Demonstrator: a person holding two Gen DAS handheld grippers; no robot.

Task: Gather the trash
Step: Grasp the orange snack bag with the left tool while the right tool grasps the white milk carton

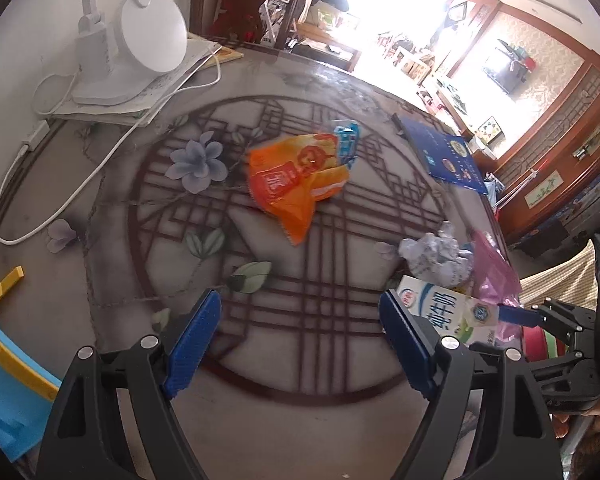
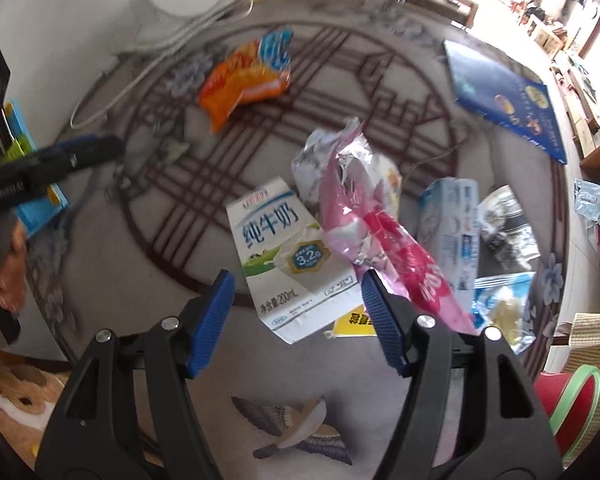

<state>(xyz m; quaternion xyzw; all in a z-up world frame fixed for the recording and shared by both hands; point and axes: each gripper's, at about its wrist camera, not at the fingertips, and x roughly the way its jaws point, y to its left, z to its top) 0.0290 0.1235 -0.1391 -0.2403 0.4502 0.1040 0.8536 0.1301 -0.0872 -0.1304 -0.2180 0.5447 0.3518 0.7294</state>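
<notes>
Trash lies scattered over the patterned table (image 1: 112,208), and I take it one camera at a time. From my left wrist I see my left gripper (image 1: 300,320) with its fingers spread wide and nothing between them, hanging above bare table; the orange snack wrapper (image 1: 292,180) lies well ahead of it near the middle, and the crumpled paper ball (image 1: 436,256) sits off to the right, beside the milk carton (image 1: 448,312), which my right gripper (image 1: 516,315) is approaching from that side. From my right wrist, the right gripper (image 2: 298,308) has its fingers apart and empty, pointing steeply down over the milk carton (image 2: 284,248), which lies flat with the pink foil wrapper (image 2: 380,232) overlapping its right edge and a pale blue box (image 2: 448,224) just beyond. To take the carton cleanly, I judge I should centre the fingers across its narrow width, keep the right finger clear of the pink foil so it is not dragged along, come straight down and close only once both pads bracket the cardboard. The left should meanwhile line up on the orange wrapper.
</notes>
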